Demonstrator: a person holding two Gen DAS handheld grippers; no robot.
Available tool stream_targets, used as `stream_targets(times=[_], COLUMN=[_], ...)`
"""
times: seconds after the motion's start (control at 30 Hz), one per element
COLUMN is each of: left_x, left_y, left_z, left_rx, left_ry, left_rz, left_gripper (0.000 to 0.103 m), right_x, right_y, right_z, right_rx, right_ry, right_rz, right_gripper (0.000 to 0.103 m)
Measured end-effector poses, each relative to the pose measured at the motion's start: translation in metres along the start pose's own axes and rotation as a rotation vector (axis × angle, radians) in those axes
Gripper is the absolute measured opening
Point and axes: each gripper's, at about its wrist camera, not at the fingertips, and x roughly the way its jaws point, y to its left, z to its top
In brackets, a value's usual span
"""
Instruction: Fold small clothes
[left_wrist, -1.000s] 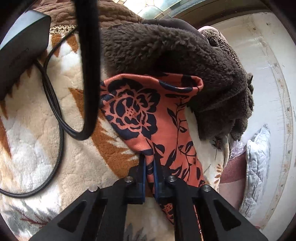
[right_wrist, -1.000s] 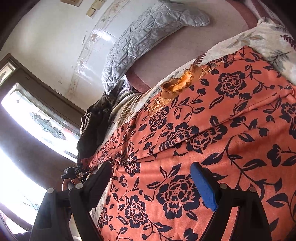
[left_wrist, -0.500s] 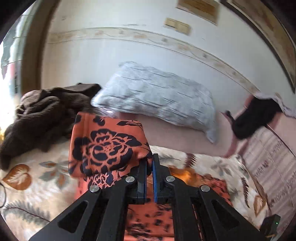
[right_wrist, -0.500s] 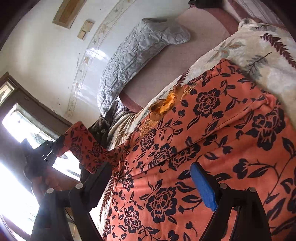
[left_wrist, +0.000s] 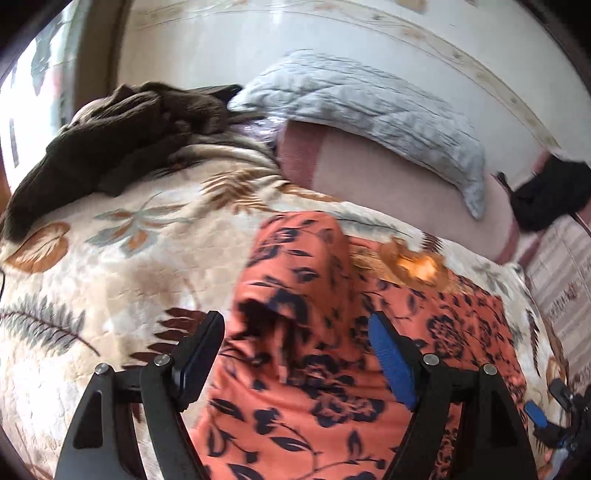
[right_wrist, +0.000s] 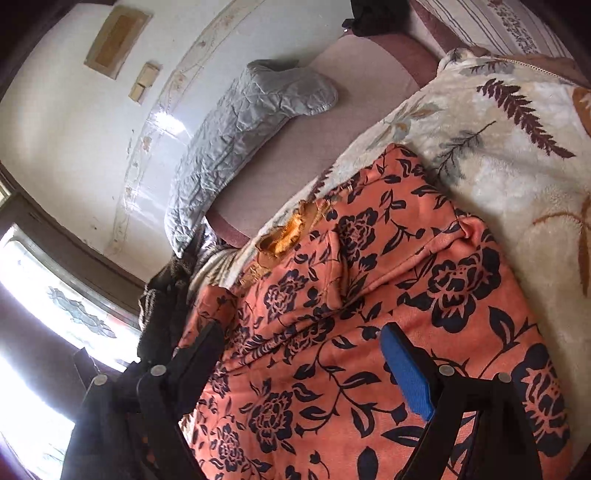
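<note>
The orange garment with a dark navy rose print (left_wrist: 303, 373) lies spread on the cream plush blanket with brown and grey leaf patterns (left_wrist: 110, 266) that covers the bed. In the left wrist view one part of it is folded over the rest and lies as a blurred strip running away from the camera. The left claw (left_wrist: 295, 354) hangs over this folded part with its jaws opening; the cloth lies below and between the fingers, but neither pad presses on it. The right claw (right_wrist: 303, 369) is released too, its jaws standing wide above the flat orange fabric, with nothing gripped. In the right wrist view a crease crosses the garment, and an orange-yellow patch of the blanket (right_wrist: 291, 232) shows at its far edge. Beyond the blanket, a grey quilted pillow (left_wrist: 373, 110) rests on a dusty pink surface, and a dark brown fleece garment (left_wrist: 122, 136) is heaped near the window
</note>
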Motion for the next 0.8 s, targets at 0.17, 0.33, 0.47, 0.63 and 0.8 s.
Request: stream_targets(times=[0.17,0.33,0.47,0.63,0.8], left_x=[0.012,0.006,0.011,0.009,0.01], left_y=[0.055,0.072,0.088,0.096,0.095], left_z=[-0.001,0.006,0.005,0.007,0.007], left_rx=[-0.185,-0.219,-0.3,-0.341,-0.327], left_ry=[-0.007,-0.04,0.0,-0.012,-0.017], left_rz=[0.021,0.005,-0.022,-0.019,-0.009], left_gripper=[0.08,0.08,0.08,0.08,0.08], right_x=[0.043,0.117,0.14,0.128,0.074], right_y=[0.009,0.008,0.026,0.083,0.102], right_z=[0.028,0.049,0.04,0.043,0.075], right_rx=[0.064,0.036,-0.127,-0.406,-0.463], right_ry=[0.068,0.244,0.345,0.311,0.105], right_rz=[-0.005,-0.198,-0.331,-0.432,-0.469], right_gripper=[0.089,0.087,0.015,0.01,0.01])
